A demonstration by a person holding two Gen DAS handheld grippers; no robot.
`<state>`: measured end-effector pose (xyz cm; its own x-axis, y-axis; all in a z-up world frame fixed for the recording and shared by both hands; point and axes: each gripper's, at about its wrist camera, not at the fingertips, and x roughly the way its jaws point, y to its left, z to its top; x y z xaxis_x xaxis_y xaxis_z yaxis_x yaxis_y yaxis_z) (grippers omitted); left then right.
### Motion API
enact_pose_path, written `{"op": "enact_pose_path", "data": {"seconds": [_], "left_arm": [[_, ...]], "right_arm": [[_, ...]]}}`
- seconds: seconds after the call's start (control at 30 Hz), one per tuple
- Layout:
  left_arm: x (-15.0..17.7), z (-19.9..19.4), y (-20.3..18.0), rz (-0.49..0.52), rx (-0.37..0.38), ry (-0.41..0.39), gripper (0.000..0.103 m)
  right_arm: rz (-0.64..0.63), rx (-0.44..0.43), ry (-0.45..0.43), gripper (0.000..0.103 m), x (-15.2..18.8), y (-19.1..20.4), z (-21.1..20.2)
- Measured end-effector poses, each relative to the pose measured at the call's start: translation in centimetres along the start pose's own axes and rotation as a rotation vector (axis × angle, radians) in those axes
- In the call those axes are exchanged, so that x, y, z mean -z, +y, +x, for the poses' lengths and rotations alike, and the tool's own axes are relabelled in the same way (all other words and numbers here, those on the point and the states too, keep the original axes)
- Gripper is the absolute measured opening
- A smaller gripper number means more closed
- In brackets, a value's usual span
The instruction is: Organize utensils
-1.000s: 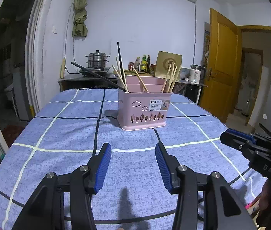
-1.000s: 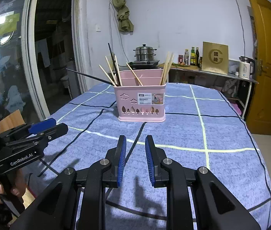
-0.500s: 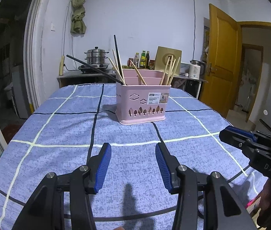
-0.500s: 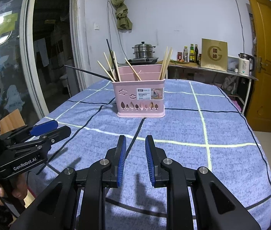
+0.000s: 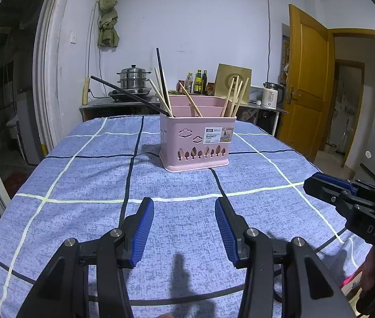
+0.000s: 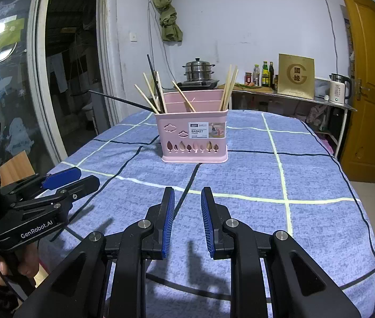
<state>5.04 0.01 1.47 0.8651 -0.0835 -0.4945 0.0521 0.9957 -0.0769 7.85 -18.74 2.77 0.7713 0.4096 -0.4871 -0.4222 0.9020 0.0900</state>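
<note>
Chopsticks (image 5: 162, 94) stand in a pink plastic basket (image 5: 196, 143) at the centre of both views, on a blue checked cloth (image 5: 81, 175) that covers the counter. Most are pale wooden sticks: a bunch leans in the basket's left compartment, one (image 5: 190, 99) slants across the middle, and several (image 5: 236, 95) lean at the right end. Two black chopsticks share the left compartment, one (image 5: 160, 74) nearly upright and one (image 5: 123, 92) tilted far over toward the left of the frame, its tip well past the basket's rim. The basket's front wall carries cloud and tree cut-outs and a white label reading BASKET. At the bottom of the left wrist view, the left hand-held gripper (image 5: 184, 228) hangs above the cloth with its blue-padded fingers spread wide and nothing between them. At the bottom of the right wrist view, the right hand-held gripper (image 6: 187, 221) has its pads closer together but with a clear gap, also holding nothing. Both sit well short of the basket. Behind the cloth-covered counter, in the upper middle of the frames, a side table by the wall holds a steel steamer pot (image 5: 133, 79), bottles (image 5: 199, 80), a gold box (image 5: 231, 86) and a white kettle (image 5: 271, 96); a yellow-brown wooden door (image 5: 306, 84) fills the right side.
</note>
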Motion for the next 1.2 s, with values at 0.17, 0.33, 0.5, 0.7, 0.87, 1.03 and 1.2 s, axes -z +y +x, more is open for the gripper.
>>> {"op": "enact_pose_path", "data": {"seconds": [0.17, 0.33, 0.5, 0.7, 0.87, 1.03, 1.2], "left_arm": [[0.10, -0.01, -0.10, 0.000, 0.000, 0.000, 0.048], [0.14, -0.11, -0.24, 0.002, 0.001, 0.000, 0.048], [0.24, -0.17, -0.25, 0.004, 0.000, 0.000, 0.048], [0.29, -0.17, -0.24, 0.003, 0.003, 0.003, 0.048], [0.37, -0.39, -0.52, 0.009, -0.008, 0.002, 0.048], [0.35, -0.50, -0.53, 0.008, -0.005, 0.001, 0.048], [0.36, -0.46, -0.55, 0.002, 0.000, 0.005, 0.048]], "right_arm": [[0.001, 0.000, 0.001, 0.021, 0.10, 0.10, -0.02], [0.000, -0.001, 0.001, 0.021, 0.14, 0.13, 0.00], [0.001, -0.002, 0.003, 0.021, 0.33, 0.23, 0.06], [0.001, -0.003, 0.003, 0.021, 0.32, 0.20, 0.06], [0.003, -0.002, 0.004, 0.021, 0.42, 0.24, 0.11], [0.004, -0.003, 0.005, 0.021, 0.51, 0.29, 0.09], [0.005, -0.003, 0.005, 0.021, 0.53, 0.31, 0.10]]}}
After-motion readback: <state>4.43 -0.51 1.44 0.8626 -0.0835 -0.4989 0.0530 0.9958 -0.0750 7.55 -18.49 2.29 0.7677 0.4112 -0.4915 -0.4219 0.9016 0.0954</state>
